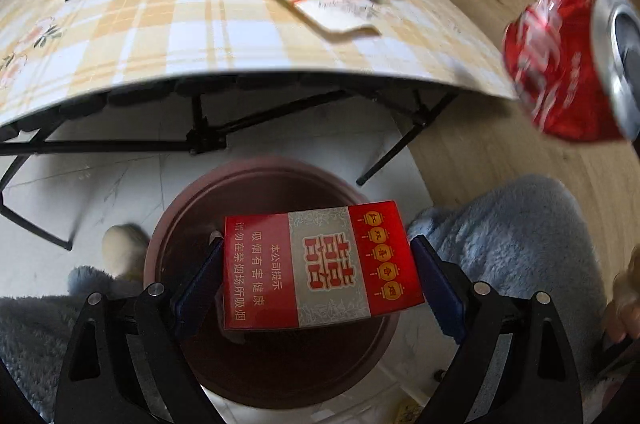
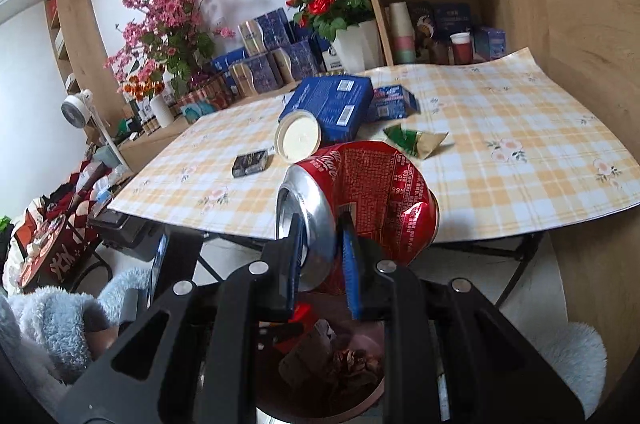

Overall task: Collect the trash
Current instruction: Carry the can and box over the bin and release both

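Left tongs (image 1: 316, 264) clamped on a red-and-silver cigarette pack (image 1: 320, 264), big 囍 double-happiness logo, warning text 吸烟有害健康 legible, box looks intact; it hangs directly over the brown round trash bin (image 1: 176, 224) on the floor. Right tongs (image 2: 324, 256) nearly closed, pinching the rim of a crushed red Coca-Cola can (image 2: 360, 200), script logo partly readable, body dented, silver top facing left; it sits off the bench's near edge, above the bin (image 2: 320, 384). Bench (image 2: 500, 160) has a yellow plaid cover; a black pack (image 2: 250, 162) lies toward its left edge, a cream lid (image 2: 298, 138) and blue boxes (image 2: 328, 104) mid-back.
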Demonstrator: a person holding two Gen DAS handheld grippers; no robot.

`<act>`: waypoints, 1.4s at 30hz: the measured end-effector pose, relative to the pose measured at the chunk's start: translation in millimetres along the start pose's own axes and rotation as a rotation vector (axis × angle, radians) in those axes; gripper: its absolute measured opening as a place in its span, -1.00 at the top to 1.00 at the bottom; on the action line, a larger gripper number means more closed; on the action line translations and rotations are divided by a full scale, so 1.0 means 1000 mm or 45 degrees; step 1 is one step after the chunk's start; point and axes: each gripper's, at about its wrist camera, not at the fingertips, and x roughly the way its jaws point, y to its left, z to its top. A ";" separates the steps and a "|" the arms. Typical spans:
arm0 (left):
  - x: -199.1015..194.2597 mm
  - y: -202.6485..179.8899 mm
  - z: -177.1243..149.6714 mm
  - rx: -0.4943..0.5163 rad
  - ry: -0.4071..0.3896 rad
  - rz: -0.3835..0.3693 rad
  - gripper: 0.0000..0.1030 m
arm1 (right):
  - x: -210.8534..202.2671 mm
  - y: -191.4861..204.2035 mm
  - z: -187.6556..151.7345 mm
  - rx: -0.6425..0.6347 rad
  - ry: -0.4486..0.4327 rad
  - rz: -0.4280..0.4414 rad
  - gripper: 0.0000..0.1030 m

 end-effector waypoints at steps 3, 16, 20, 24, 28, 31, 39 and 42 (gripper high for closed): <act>-0.013 -0.004 0.000 0.032 -0.111 -0.015 -0.86 | 0.004 0.001 -0.003 -0.008 0.012 -0.012 0.58; -0.061 0.021 0.008 -0.088 -0.416 0.146 -0.88 | 0.023 0.002 -0.013 -0.014 0.092 -0.017 0.58; -0.097 0.030 0.006 -0.132 -0.576 0.227 -0.88 | 0.032 0.010 -0.018 -0.030 0.141 0.025 0.58; -0.132 0.034 0.002 -0.150 -0.685 0.288 -0.88 | 0.043 0.027 -0.028 -0.073 0.215 0.075 0.58; -0.161 0.034 -0.001 -0.095 -0.751 0.377 -0.88 | 0.060 0.039 -0.040 -0.109 0.294 0.120 0.58; -0.175 0.034 -0.007 -0.064 -0.767 0.418 -0.88 | 0.072 0.041 -0.048 -0.094 0.351 0.159 0.58; -0.175 0.058 -0.021 -0.196 -0.726 0.467 -0.88 | 0.115 0.037 -0.078 -0.065 0.595 0.156 0.57; -0.167 0.070 -0.019 -0.273 -0.677 0.496 -0.88 | 0.134 0.024 -0.090 0.022 0.711 0.146 0.57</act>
